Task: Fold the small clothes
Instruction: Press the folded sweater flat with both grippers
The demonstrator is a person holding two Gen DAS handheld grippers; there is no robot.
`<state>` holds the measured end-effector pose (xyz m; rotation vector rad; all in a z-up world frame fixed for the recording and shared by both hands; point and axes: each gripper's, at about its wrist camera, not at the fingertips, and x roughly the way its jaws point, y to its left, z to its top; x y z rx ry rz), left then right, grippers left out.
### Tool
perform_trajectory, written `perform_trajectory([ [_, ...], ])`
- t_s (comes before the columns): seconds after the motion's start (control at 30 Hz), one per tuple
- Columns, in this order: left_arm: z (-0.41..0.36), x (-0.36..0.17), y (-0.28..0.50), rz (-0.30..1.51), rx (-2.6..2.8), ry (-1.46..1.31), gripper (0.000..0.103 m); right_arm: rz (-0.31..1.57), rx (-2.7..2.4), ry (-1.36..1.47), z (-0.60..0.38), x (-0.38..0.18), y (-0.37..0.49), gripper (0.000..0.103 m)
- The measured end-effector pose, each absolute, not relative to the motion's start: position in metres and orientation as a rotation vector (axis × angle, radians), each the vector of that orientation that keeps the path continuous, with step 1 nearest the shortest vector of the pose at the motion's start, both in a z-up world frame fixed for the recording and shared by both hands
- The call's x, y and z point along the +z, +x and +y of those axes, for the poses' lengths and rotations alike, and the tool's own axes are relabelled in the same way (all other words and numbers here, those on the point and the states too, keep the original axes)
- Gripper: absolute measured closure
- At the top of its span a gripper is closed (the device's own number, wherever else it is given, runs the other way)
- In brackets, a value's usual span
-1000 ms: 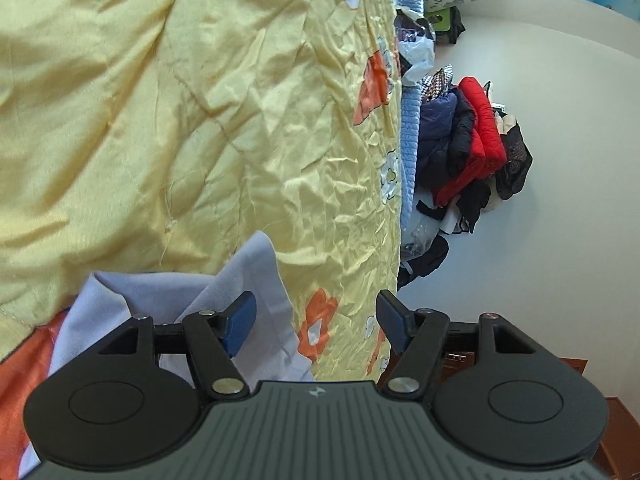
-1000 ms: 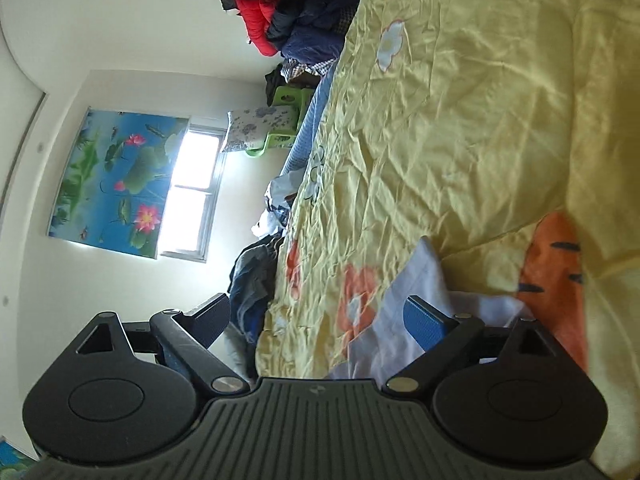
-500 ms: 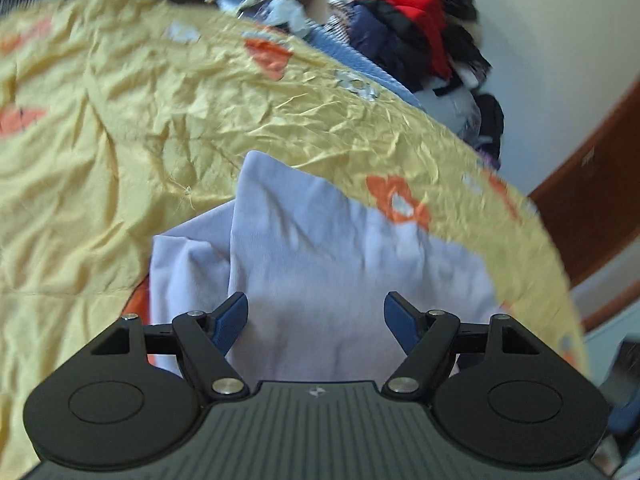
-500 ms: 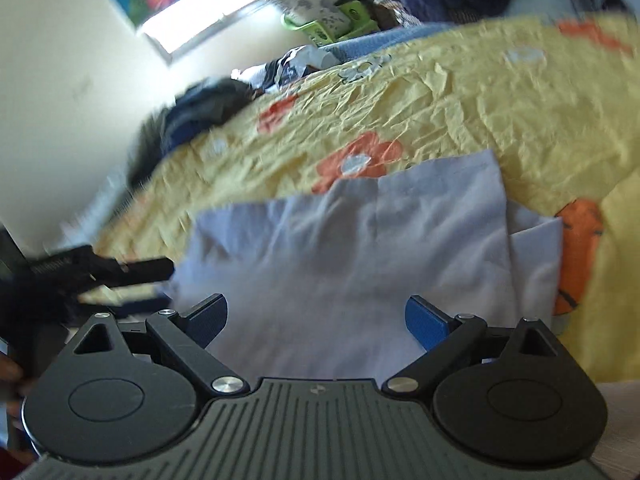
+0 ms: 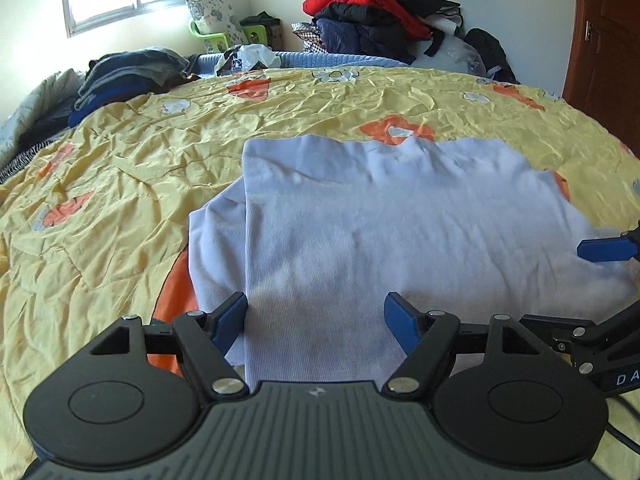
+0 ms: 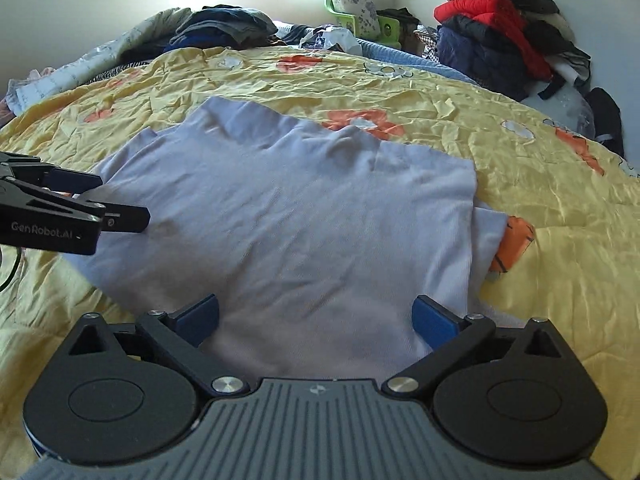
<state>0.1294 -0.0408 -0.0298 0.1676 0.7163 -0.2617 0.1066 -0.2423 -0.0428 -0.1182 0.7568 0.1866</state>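
Pale lilac garment point(image 5: 384, 216) lies flat at frame centre on the yellow floral quilt point(image 5: 120, 168), long axis left to right. Left gripper point(image 5: 316, 320) and right gripper point(image 6: 316, 316) hover over its near edge, fingers apart and empty, the right's having just widened.

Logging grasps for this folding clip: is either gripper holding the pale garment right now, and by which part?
Nothing is held. The left gripper and right gripper both have open jaws over the pale garment, which lies flat on the yellow bedspread.
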Motion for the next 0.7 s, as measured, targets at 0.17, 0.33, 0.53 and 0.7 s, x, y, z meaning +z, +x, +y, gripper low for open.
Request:
perform_trajectory([
  [0.17, -0.045, -0.035, 0.116, 0.701, -0.255, 0.194, 0.022, 0.748, 0.164, -0.142, -0.233, -0.049, 0.093, 0.000],
  [0.33, -0.044, -0.037, 0.109, 0.705, -0.247, 0.180, 0.021, 0.744, 0.161, -0.108, -0.236, -0.051, 0.083, 0.000],
  [0.53, -0.042, -0.041, 0.101, 0.721, -0.245, 0.163, 0.019, 0.736, 0.144, -0.140, -0.229, -0.054, 0.070, 0.000],
  [0.7, -0.030, -0.046, 0.095, 0.736, -0.251, 0.100, 0.018, 0.730, 0.132, -0.149, -0.224, -0.054, 0.058, 0.000],
])
